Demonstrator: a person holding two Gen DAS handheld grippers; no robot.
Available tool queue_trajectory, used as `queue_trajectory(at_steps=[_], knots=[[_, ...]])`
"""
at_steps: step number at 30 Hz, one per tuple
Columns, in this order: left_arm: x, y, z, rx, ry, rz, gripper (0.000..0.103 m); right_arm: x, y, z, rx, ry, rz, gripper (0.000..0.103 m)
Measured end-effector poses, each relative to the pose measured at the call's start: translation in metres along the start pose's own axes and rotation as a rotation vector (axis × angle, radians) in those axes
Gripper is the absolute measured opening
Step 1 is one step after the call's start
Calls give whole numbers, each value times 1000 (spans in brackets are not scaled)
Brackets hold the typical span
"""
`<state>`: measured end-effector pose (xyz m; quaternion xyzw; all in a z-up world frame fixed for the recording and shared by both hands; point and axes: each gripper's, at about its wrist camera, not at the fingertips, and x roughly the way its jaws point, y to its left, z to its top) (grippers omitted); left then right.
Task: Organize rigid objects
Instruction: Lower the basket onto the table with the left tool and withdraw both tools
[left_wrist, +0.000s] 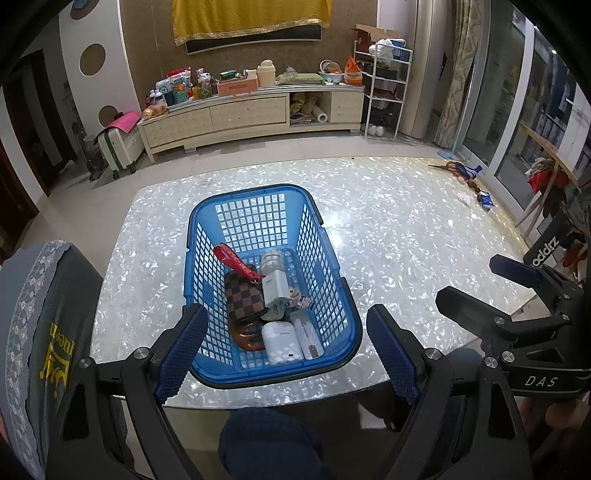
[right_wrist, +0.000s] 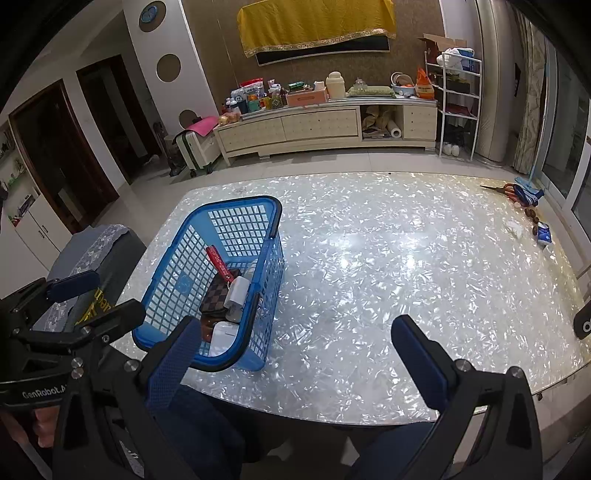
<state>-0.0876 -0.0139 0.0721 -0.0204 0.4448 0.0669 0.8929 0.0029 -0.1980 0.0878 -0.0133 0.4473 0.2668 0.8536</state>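
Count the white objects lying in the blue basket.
4 seen: bottle toward the far end, charger mid-basket, earbud case and flat white device at the near end of the basket. More may be hidden.

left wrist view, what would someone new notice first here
The bright blue basket stands out, sitting near the front edge of the shimmering pearl-patterned table. It is packed with small things: a checkered brown wallet with a red strap, and a white case at the near end. The left gripper hangs open over the basket's near rim, with the right gripper open beside it.
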Motion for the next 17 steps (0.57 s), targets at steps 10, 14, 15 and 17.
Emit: queue_trajectory(at_steps=[10,14,15,17], knots=[[0,1,-1,-4,6,-4,90,-2,2,0,1,0,2,103],[-1,0,-1,-2,-4,0,90,-2,1,0,3,-5,4,103],[-1,-1,-1,0,-7,3,90,-2,1,0,3,-6,5,103],[-2,-3,-2,3,-12,6,89,-1,2,0,5,-4,6,103]])
